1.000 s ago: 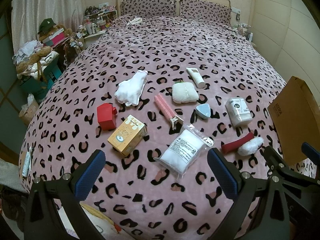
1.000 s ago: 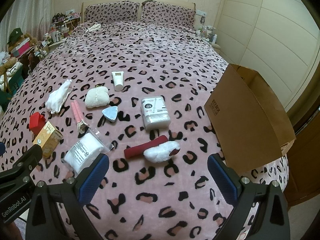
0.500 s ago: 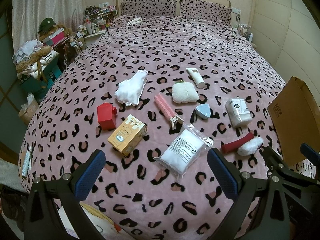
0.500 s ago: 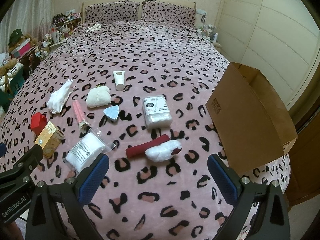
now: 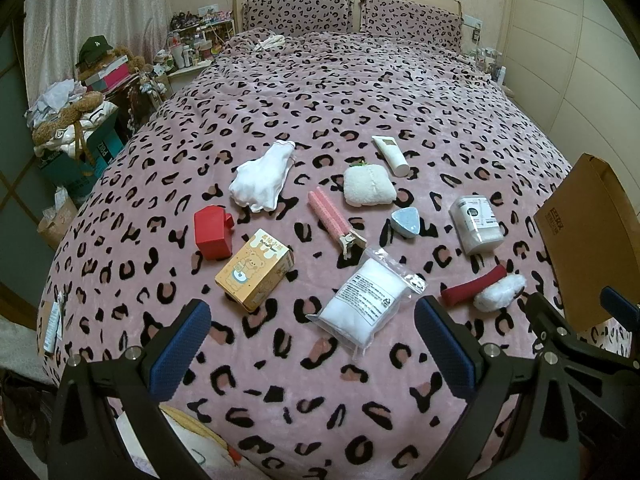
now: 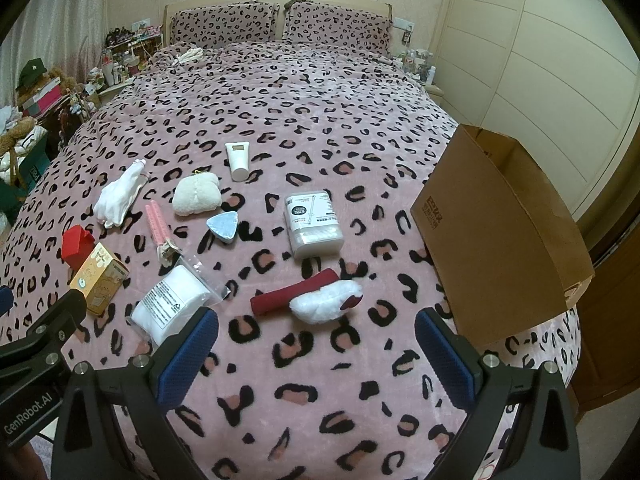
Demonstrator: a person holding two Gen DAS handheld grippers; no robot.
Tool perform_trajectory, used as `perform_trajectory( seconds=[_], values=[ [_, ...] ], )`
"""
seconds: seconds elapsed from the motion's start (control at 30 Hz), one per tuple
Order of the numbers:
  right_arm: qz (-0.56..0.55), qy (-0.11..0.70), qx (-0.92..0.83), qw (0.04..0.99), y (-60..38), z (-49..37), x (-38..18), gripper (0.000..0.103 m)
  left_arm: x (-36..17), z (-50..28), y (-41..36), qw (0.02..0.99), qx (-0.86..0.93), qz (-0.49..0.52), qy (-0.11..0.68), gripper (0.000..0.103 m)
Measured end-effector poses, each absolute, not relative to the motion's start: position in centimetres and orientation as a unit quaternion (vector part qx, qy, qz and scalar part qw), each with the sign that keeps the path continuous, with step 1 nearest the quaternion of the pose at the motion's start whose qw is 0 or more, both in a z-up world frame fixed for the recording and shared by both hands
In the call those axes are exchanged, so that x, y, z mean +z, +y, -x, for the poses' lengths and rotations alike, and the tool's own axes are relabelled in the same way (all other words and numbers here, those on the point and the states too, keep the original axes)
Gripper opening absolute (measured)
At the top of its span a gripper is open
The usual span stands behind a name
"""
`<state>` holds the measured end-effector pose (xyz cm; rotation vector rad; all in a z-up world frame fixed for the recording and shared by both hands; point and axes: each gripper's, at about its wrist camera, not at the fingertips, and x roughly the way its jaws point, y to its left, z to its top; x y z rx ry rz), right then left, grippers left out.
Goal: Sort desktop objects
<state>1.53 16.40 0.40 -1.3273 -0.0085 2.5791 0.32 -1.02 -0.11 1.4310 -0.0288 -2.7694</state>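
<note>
A wide bed (image 5: 360, 92) covered by a pink leopard-print blanket serves as the work surface; two matching pillows (image 5: 296, 12) lean against a pale headboard, with cream panelled wardrobe doors (image 6: 560, 60) on the right and a cluttered shelf and stacked boxes (image 5: 92, 92) on the left. Scattered across the blanket lie a white cloth (image 5: 262, 178), a red box (image 5: 212, 232), a yellow cartoon carton (image 5: 254, 269), a pink twin-tube item (image 5: 332, 216), a cream plush pouch (image 5: 368, 186), a white tube (image 5: 390, 151), a blue triangular item (image 5: 406, 222), a clear tub of cotton swabs (image 6: 314, 224), a bagged white pad (image 5: 366, 300) and a dark red roll (image 6: 294, 292) touching a white fluffy piece (image 6: 324, 302). An open cardboard box (image 6: 500, 232) stands at the right edge. The left gripper (image 5: 312, 344) and right gripper (image 6: 316, 354) hover near the foot of the bed, fingers spread wide, holding nothing.
</note>
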Motion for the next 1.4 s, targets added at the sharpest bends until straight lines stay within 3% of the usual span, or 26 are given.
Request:
perform_trajectory(
  seconds=[0.83, 1.2, 1.4],
  values=[
    [0.466, -0.004, 0.879, 0.098, 15.7, -2.2, -0.2, 0.101, -0.7, -2.3, -3.5, 0.010, -0.886, -0.463, -0.002, 0.103],
    [0.474, 0.102, 0.874, 0.028, 15.7, -5.5, -2.1, 0.101, 0.9, -6.0, -8.9, 0.007, -0.910, -0.414, 0.006, 0.103],
    [0.513, 0.131, 0.848, 0.018, 13.4, -5.6, -4.7, 0.101, -0.7, -5.5, -12.9, 0.017, -0.896, -0.444, 0.018, 0.103]
  ],
)
